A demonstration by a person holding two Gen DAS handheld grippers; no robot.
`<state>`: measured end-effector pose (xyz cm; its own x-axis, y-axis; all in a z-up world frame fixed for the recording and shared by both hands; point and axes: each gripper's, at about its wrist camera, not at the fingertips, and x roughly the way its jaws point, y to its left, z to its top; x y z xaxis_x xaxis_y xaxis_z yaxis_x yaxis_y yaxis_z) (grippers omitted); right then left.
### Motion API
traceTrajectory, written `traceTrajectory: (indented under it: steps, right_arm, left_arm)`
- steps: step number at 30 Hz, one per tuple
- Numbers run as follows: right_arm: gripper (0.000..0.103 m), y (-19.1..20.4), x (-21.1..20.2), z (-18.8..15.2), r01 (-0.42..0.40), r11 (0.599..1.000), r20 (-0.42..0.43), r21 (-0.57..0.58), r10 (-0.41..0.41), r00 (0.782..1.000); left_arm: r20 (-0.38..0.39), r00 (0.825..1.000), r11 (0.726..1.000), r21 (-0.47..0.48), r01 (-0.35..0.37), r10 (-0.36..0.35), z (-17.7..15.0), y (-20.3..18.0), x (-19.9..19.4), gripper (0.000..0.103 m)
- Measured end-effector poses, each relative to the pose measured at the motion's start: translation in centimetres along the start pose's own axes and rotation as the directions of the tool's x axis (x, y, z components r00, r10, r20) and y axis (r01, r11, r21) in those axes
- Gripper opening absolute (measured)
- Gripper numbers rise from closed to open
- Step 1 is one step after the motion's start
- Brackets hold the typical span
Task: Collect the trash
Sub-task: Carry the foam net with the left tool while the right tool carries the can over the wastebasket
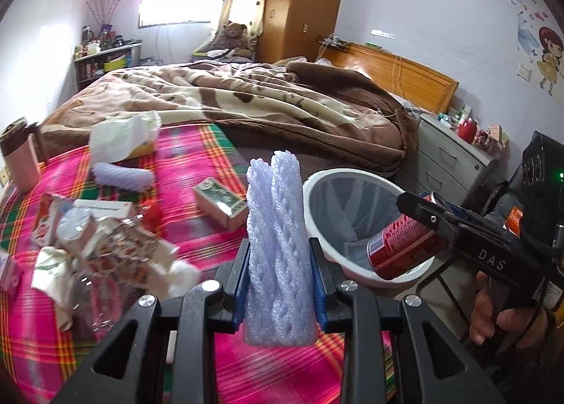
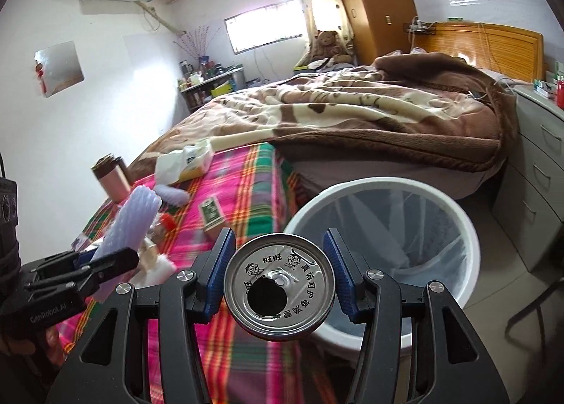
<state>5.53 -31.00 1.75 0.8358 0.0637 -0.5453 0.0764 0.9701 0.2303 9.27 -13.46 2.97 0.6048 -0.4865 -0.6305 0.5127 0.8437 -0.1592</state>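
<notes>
Our left tool (image 1: pixel 280 284) clamps the soft, light foam net (image 1: pixel 276 245), our right tool (image 2: pixel 278 275) the probably empty, dentable can (image 2: pixel 278 293) by its sides

right tool (image 2: pixel 278 277) clamping opened can (image 2: pixel 278 286), white bin (image 2: pixel 465 238) just behind
</notes>
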Motion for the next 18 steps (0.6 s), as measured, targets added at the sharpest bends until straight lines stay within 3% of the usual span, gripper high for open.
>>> traceTrajectory:
  steps: [18]
  right_arm:
    - [0.053, -6.7, 2.6, 0.8, 0.140, 0.988, -0.072, 0.060, -0.136, 0.988]
  left_arm:
    - [-0.110, 0.987, 0.990, 0.075, 0.122, -0.114, 2.0, -8.8, 8.4, 0.031]
